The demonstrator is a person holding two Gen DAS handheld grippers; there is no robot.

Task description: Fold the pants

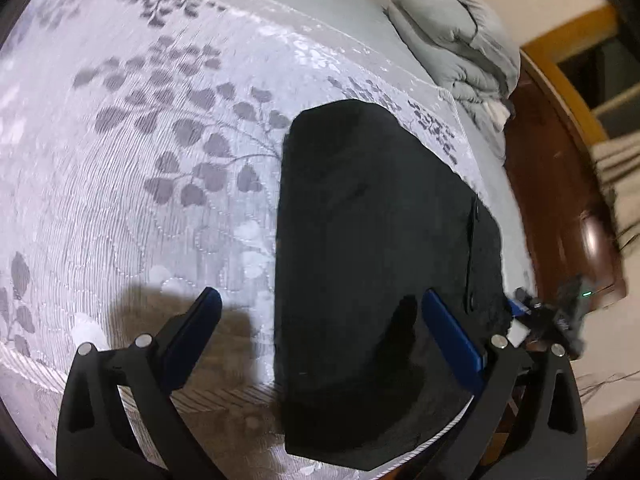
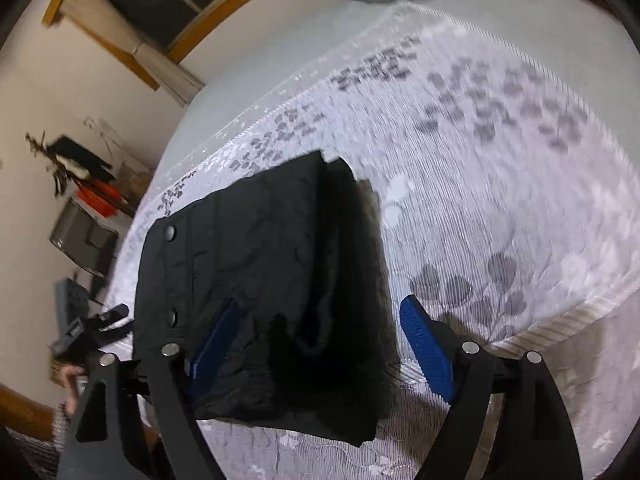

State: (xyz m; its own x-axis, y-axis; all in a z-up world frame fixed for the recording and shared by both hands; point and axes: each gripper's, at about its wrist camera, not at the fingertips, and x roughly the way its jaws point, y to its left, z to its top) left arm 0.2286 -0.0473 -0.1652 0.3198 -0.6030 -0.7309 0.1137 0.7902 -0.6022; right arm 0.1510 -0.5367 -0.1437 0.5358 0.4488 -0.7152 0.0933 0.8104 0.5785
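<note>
The black pants point(image 1: 372, 248) lie folded into a compact rectangle on the bed point(image 1: 132, 168), near its edge, on a white cover printed with grey leaves; in the left wrist view the left tongs point(image 1: 320, 332) stand wide open and hold nothing, one blue pad over bare cover, the other over the pants; the right tongs point(image 2: 320, 344) are likewise spread wide and empty, the pants' near end between the pads; both tongs point forward and downward over the bed; a grey duvet point(image 1: 452, 40) is bundled at the far end.
</note>
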